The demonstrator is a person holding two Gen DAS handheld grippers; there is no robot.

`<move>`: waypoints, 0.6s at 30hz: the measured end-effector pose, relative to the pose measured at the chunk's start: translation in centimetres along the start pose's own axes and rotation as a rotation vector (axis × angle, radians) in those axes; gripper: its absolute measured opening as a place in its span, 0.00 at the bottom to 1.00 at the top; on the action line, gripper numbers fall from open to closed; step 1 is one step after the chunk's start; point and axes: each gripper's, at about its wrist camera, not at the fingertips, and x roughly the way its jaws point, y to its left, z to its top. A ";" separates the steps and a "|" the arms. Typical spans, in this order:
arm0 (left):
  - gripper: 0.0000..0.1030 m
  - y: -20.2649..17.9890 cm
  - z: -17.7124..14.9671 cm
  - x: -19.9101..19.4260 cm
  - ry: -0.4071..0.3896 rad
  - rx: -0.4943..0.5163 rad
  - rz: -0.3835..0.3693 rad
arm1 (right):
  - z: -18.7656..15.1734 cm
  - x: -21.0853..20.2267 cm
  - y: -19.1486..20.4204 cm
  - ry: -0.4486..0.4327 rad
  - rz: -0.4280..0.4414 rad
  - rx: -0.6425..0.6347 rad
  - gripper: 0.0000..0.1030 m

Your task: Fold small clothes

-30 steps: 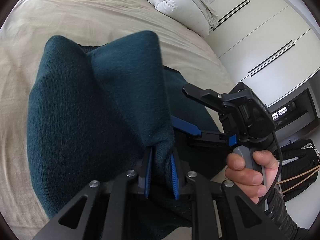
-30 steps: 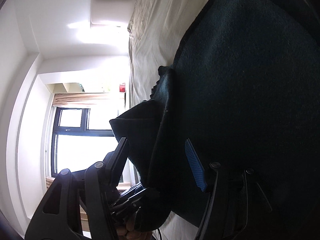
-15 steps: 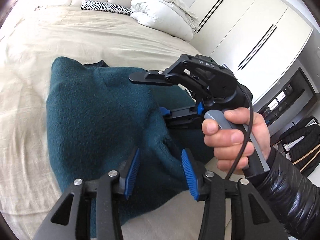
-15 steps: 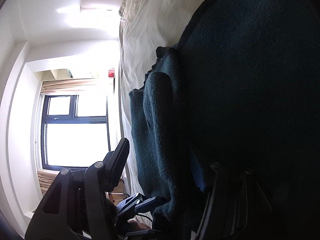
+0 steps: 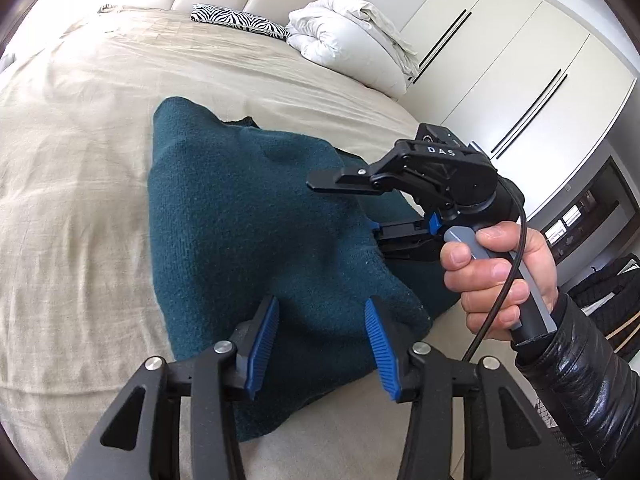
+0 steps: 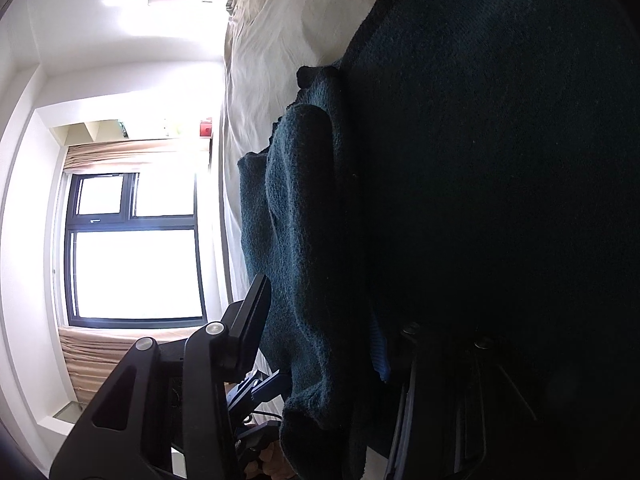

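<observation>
A dark teal knit garment (image 5: 240, 224) lies folded over on the beige bed (image 5: 80, 128). My left gripper (image 5: 320, 340) is open and empty just above the garment's near edge. My right gripper (image 5: 352, 208) is held sideways at the garment's right side, jaws open, one finger above the cloth and the other under its folded layer. In the right wrist view the garment (image 6: 304, 240) fills the gap between the right gripper's fingers (image 6: 252, 320), and the far finger is mostly hidden by cloth.
A white duvet (image 5: 348, 44) and a zebra-print pillow (image 5: 236, 20) lie at the head of the bed. White wardrobe doors (image 5: 520, 80) stand to the right. A dark bag (image 5: 608, 300) sits on the floor at right. A window (image 6: 132, 248) is opposite.
My left gripper let go of the raised garment fold, which dropped flat onto the garment. The left gripper opened and drew back. The right gripper stays open at the garment's side.
</observation>
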 end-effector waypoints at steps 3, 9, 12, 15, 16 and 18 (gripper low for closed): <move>0.56 -1.6 -0.1 0.6 0.003 0.024 -0.016 | -0.2 -0.2 0.3 -0.008 -0.070 -0.021 0.18; 0.56 -5.8 -2.0 2.7 0.061 0.221 0.015 | 0.1 -1.8 -0.5 -0.028 -0.079 -0.006 0.11; 0.56 -6.4 -3.2 3.3 0.087 0.276 0.033 | 0.2 -2.7 -0.7 -0.035 -0.089 -0.016 0.10; 0.56 -6.3 -3.2 2.0 0.065 0.260 -0.008 | 0.0 -3.4 -0.8 -0.052 -0.102 -0.039 0.10; 0.56 -6.3 -3.0 1.4 0.050 0.260 -0.016 | 0.0 -3.8 -0.7 -0.058 -0.103 -0.045 0.10; 0.57 -6.1 -2.6 0.3 0.015 0.252 -0.019 | 0.1 -4.5 -0.7 -0.075 -0.107 -0.047 0.10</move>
